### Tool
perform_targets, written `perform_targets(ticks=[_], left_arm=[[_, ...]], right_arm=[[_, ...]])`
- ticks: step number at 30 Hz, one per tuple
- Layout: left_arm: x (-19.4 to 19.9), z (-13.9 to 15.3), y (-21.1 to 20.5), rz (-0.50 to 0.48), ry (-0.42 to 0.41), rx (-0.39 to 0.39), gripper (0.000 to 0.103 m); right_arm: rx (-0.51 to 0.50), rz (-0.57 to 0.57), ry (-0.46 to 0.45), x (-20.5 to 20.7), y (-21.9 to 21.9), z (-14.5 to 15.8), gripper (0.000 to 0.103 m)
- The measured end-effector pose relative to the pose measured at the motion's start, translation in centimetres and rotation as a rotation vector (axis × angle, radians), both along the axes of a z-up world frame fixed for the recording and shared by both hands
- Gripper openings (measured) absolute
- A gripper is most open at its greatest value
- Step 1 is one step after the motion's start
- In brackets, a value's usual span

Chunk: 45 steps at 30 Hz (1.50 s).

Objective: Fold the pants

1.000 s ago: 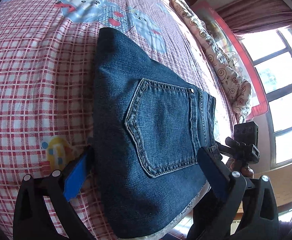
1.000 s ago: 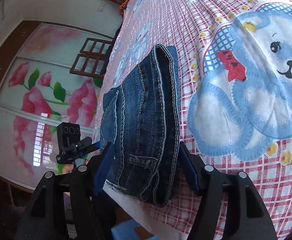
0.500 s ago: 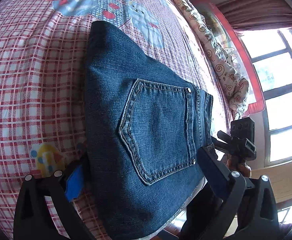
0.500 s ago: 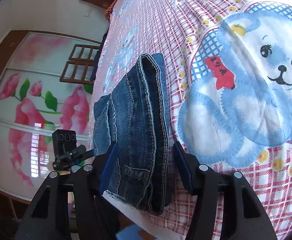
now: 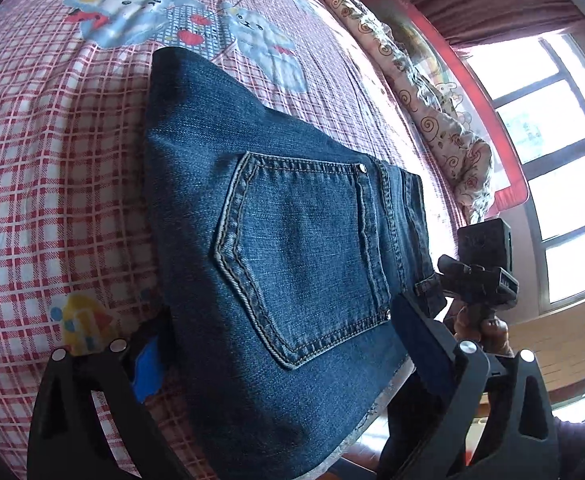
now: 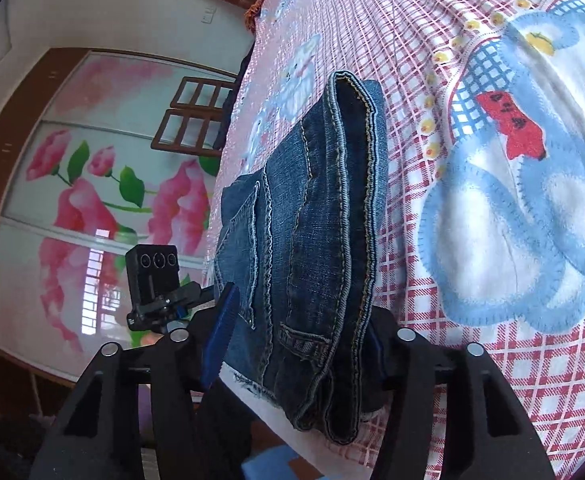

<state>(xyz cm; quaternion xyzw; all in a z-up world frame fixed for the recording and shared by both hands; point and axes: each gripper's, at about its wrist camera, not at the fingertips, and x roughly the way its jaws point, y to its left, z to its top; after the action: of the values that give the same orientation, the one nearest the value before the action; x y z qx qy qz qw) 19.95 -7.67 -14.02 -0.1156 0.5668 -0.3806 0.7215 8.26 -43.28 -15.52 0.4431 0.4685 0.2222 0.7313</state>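
Jeans point(image 5: 292, 264) sit folded into a compact stack at the near edge of the bed point(image 5: 52, 168), back pocket point(image 5: 304, 256) facing up, waistband end toward the right side of the left-wrist view.

Left gripper point(image 5: 284, 344): jaws spread wide, one finger on each side of the stack. The left finger with the blue pad point(image 5: 146, 372) sits low against the bedsheet just beside the denim edge. The right finger point(image 5: 420, 340) is at the waistband corner near the belt loop. Contact or pinch on the fabric: cannot tell.

Right gripper point(image 6: 298, 340): from the right-wrist view the stack is seen edge-on, layered folds and seams visible point(image 6: 332, 240). Jaws spread and straddling the thick end of the stack, blue pad point(image 6: 220, 336) on the left against the pocket side, the other finger point(image 6: 376, 344) tucked against the folded edge on the sheet side. Both look to be touching the denim, but a real clamp is not confirmed.

Each view catches the other gripper's camera mount: point(image 5: 480, 268) and point(image 6: 152, 280).

Sheet is red-and-white check with blue cartoon bears point(image 6: 524, 208). Rolled patterned blanket point(image 5: 432, 92) along the far side of the bed, window point(image 5: 552, 160) behind it. Floral wardrobe door point(image 6: 92, 200) beyond the bed edge in the right-wrist view.
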Motion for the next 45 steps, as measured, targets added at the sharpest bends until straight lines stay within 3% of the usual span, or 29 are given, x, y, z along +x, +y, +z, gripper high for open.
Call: perform_targets(ticks=[1, 3, 6, 9, 12, 18, 33, 45], left_arm=[[-0.5, 0.3, -0.3, -0.002, -0.038, 0.046, 0.075], [-0.7, 0.5, -0.2, 0.009, -0.076, 0.113, 0.039], [-0.4, 0.8, 0.8, 0.044, -0.078, 0.111, 0.027], [-1.4, 1.7, 0.6, 0.058, -0.154, 0.189, 0.022], [-2.4, 3.0, -1.1, 0.075, -0.236, 0.28, 0.019], [-3.6, 4.9, -3.3, 0.091, -0.344, 0.4, 0.017], [-4.3, 7.2, -2.1, 0.152, -0.406, 0.423, 0.017], [-1.2, 9.5, -0.9, 0.199, -0.469, 0.433, 0.017]], right_arm=[[-0.001, -0.016, 0.01, -0.1, -0.3, -0.3, 0.023], [-0.024, -0.024, -0.003, -0.5, -0.3, -0.1, 0.022], [-0.086, -0.022, -0.022, -0.2, 0.8, 1.6, 0.02], [-0.183, 0.002, -0.056, -0.2, 2.0, 3.9, 0.02], [-0.258, 0.027, -0.06, -0.1, 2.9, 4.9, 0.02], [-0.283, 0.007, -0.039, 0.3, 3.4, 4.7, 0.02], [-0.374, 0.044, -0.104, 1.8, 7.4, 8.6, 0.019], [-0.391, 0.059, -0.164, 7.3, 9.6, 11.1, 0.019]])
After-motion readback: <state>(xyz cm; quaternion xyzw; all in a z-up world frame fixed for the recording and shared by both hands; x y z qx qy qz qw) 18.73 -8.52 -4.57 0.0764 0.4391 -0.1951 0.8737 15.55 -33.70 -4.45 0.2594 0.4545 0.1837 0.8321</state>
